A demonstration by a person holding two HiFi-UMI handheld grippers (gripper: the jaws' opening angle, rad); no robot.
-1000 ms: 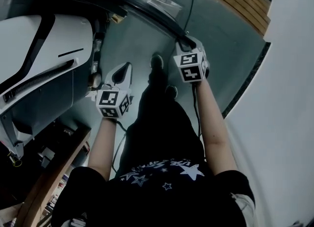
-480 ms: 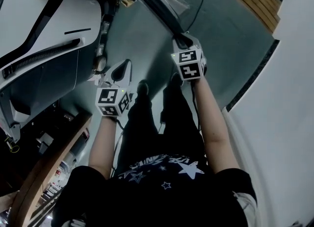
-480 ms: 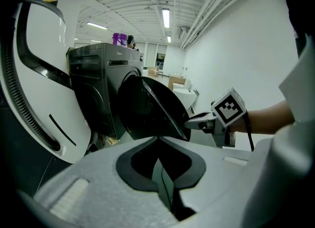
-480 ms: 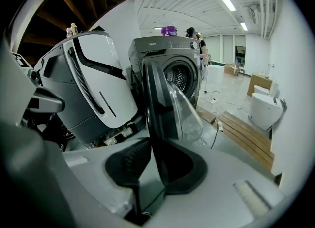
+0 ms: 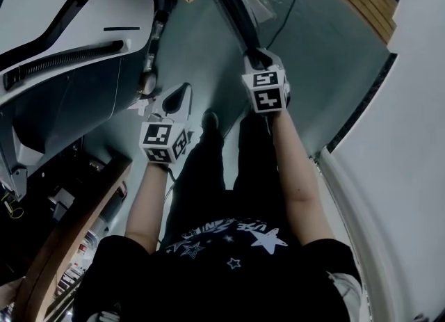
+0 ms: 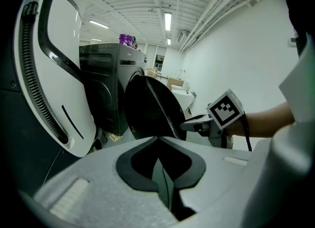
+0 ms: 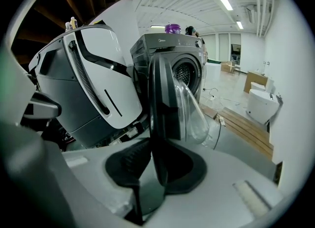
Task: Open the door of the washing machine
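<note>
I count two grippers, the left gripper (image 5: pixel 182 97) and the right gripper (image 5: pixel 257 55). There is one washing machine (image 7: pixel 170 54) with one round door (image 7: pixel 162 99), one purple container (image 7: pixel 173 28) on its top, and one white machine (image 7: pixel 93 84) beside it.

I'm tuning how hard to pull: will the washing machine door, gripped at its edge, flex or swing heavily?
Probably stiff: the door has a thick dark rim that looks straight where the right gripper clamps it. Likely fairly heavy, given its bulging clear bowl. Standing open off the machine's front, it should swing in an arc, not slide.
</note>
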